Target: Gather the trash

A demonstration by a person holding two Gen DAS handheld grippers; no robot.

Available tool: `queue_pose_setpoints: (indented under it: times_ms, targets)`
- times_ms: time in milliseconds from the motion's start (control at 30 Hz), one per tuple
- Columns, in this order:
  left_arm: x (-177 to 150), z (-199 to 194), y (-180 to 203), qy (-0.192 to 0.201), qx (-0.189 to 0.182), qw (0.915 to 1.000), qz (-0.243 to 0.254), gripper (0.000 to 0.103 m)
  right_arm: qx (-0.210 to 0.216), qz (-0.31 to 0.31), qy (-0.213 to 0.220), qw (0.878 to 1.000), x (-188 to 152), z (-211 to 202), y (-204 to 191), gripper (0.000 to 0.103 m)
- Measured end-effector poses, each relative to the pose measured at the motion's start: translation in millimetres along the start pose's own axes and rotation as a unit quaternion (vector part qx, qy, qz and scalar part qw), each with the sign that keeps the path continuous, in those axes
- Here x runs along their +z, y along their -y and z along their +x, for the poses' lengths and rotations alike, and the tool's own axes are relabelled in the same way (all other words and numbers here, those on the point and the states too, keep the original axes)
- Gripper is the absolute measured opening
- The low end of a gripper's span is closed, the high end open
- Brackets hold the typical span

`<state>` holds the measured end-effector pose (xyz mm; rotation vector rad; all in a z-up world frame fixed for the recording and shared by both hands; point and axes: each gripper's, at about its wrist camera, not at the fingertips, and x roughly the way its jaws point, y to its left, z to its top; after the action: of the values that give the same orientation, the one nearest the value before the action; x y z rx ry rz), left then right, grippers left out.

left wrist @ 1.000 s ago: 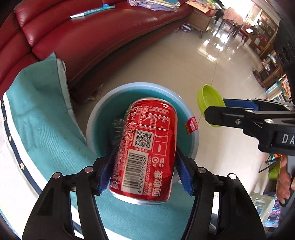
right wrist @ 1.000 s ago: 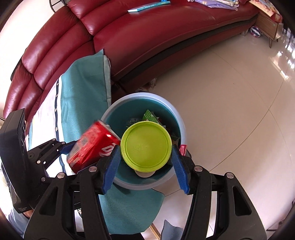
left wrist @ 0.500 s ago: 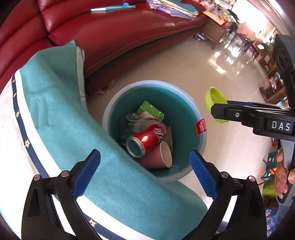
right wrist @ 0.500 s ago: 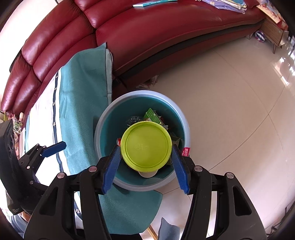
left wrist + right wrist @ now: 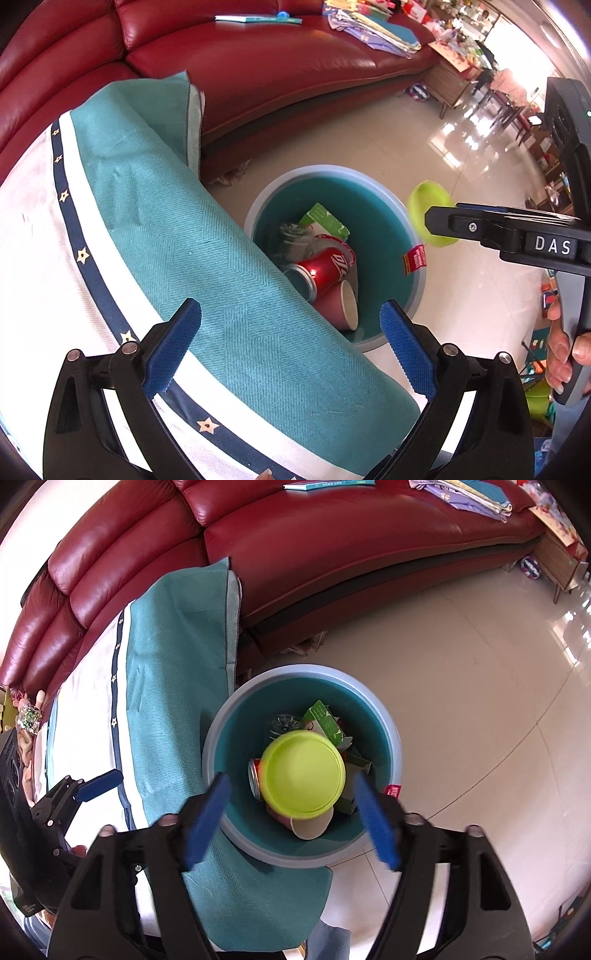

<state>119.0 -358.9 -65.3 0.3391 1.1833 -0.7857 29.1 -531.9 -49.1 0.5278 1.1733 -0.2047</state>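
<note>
The right gripper (image 5: 291, 816) has just spread its fingers, and the green lid (image 5: 303, 773), blurred and touching neither pad, seems to be dropping into the bin (image 5: 391, 746). The left gripper (image 5: 290, 349) hangs open and empty over the cloth-covered table (image 5: 207, 266); its red can (image 5: 325, 269) already lies in the bin, so both pieces look collected.

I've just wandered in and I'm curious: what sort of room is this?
Most likely a home living room: a long red leather sofa, a glossy tiled floor, and a cloth-covered table beside a small bin of household trash.
</note>
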Motion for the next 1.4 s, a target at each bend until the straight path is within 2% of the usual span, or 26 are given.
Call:
queue_pose_setpoints:
  times_ms: [200, 400, 600, 800, 1400]
  targets:
    - [-5.1, -5.1, -6.0, 0.003, 0.005, 1.0, -0.006, 0.099, -0.006, -0.002, -0.007, 1.0, -0.8, 1.0, -5.8, 0.079]
    - [-9.4, -11.1, -9.2, 0.004, 0.005, 0.9999, -0.014, 0.099, -0.013, -0.002, -0.014, 1.0, -7.1, -2.5, -8.6, 0.088]
    - [-17.9, -22.3, -5.3, 0.011, 0.007, 0.9998, -0.013, 0.099, -0.024, -0.009, -0.014, 1.0, -19.8, -13.3, -13.5, 0.089]
    - [-31.6, -39.2, -0.1, 0.023, 0.014, 0.9996, -0.01, 0.099, -0.037, -0.027, 0.0, 0.999, -38.2, -30.2, -21.4, 0.096]
    - [-91.7, -74.1, 4.4, 0.035, 0.045, 0.9982, -0.017, 0.099, -0.056, -0.077, 0.028, 0.995, -107.4, -61.3, -48.2, 0.096]
